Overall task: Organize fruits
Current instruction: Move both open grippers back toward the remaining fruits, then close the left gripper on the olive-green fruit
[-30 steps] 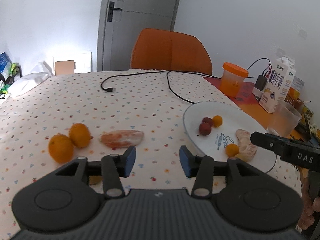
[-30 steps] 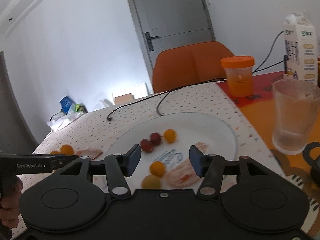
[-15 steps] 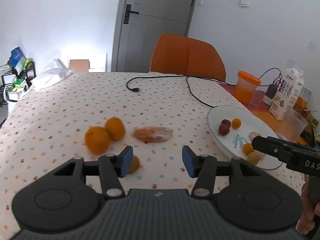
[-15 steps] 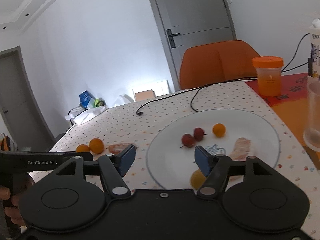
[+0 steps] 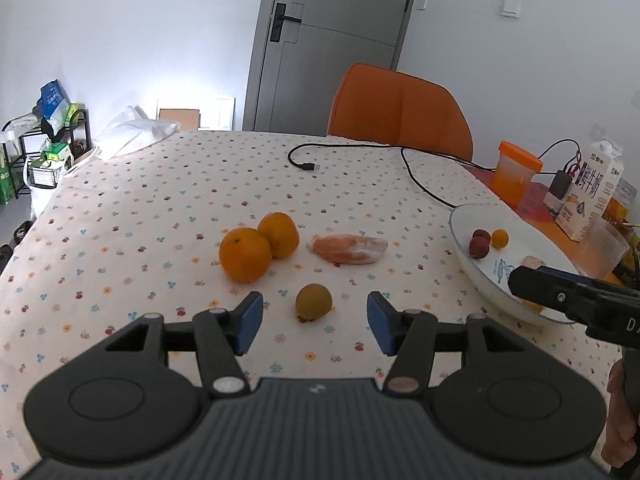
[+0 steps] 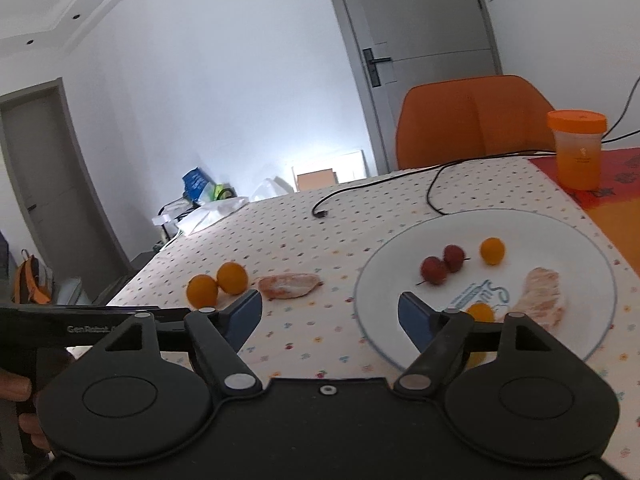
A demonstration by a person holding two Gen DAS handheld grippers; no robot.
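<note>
Two oranges (image 5: 245,255) (image 5: 279,234), a peeled pomelo segment (image 5: 346,249) and a small yellow-green fruit (image 5: 313,301) lie on the dotted tablecloth. My left gripper (image 5: 314,323) is open and empty, just short of the small fruit. The white plate (image 6: 560,236) holds two red fruits (image 6: 433,270), small orange fruits (image 6: 492,251) (image 6: 481,312) and a pomelo piece (image 6: 542,295). My right gripper (image 6: 330,316) is open and empty over the plate's left rim. The oranges (image 6: 202,290) and the segment (image 6: 289,285) also show in the right wrist view.
A black cable (image 5: 416,168) runs across the table's far side. An orange-lidded jar (image 5: 516,172), a milk carton (image 5: 588,196) and a plastic cup (image 5: 606,248) stand at the right. An orange chair (image 5: 400,112) stands behind the table.
Both grippers have pulled back and swung left, staying open. The small yellow-green fruit has come into view in front of my left gripper. The right gripper has drawn off the plate's middle.
</note>
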